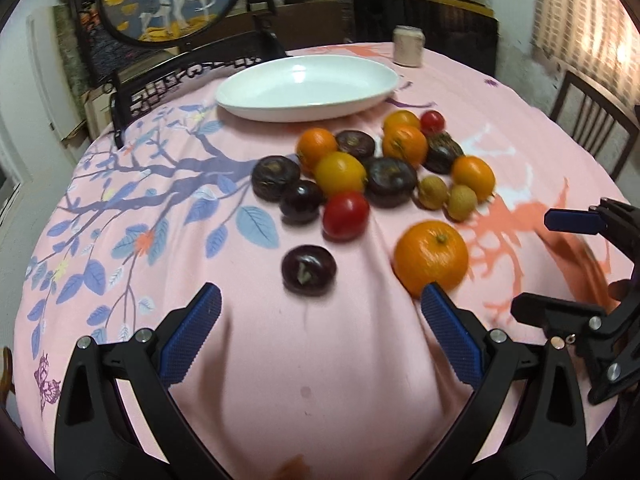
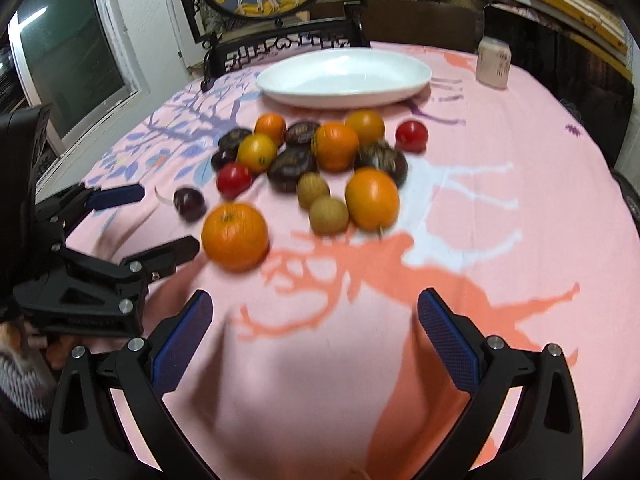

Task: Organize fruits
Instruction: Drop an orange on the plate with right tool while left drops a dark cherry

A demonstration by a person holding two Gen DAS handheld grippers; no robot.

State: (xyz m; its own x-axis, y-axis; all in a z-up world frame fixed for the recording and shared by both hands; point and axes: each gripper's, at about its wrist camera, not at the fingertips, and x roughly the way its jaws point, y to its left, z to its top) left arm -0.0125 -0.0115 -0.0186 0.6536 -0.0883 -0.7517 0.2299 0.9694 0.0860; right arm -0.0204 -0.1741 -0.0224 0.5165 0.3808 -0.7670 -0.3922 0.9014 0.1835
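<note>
From my left wrist camera, the left gripper [image 1: 320, 308] hangs low over the pink tablecloth [image 1: 320, 380] with its jaws spread wide and nothing between them. Just ahead of its blue fingers [image 1: 192, 336] lies a lone dark plum [image 1: 309, 270], and the large orange [image 1: 431, 257] sits right at the tip of the right-hand finger; I cannot tell whether they touch. Beyond them the fruit pile [image 1: 372, 164] of oranges, red tomatoes, dark fruits and small brown ones is bunched mid-table, with the white oval dish [image 1: 308, 86] empty behind it and a pale jar [image 1: 408, 46] at the far edge. The right gripper [image 1: 560, 260] shows at the frame's right side, jaws parted. From my right wrist camera, the right gripper [image 2: 316, 312] is likewise wide open and empty above the cloth's coral deer print. The large orange [image 2: 235, 237] lies ahead to the left, near the left gripper [image 2: 160, 224], whose jaws stand apart. The pile [image 2: 320, 156] sits near the dish [image 2: 344, 78].
</note>
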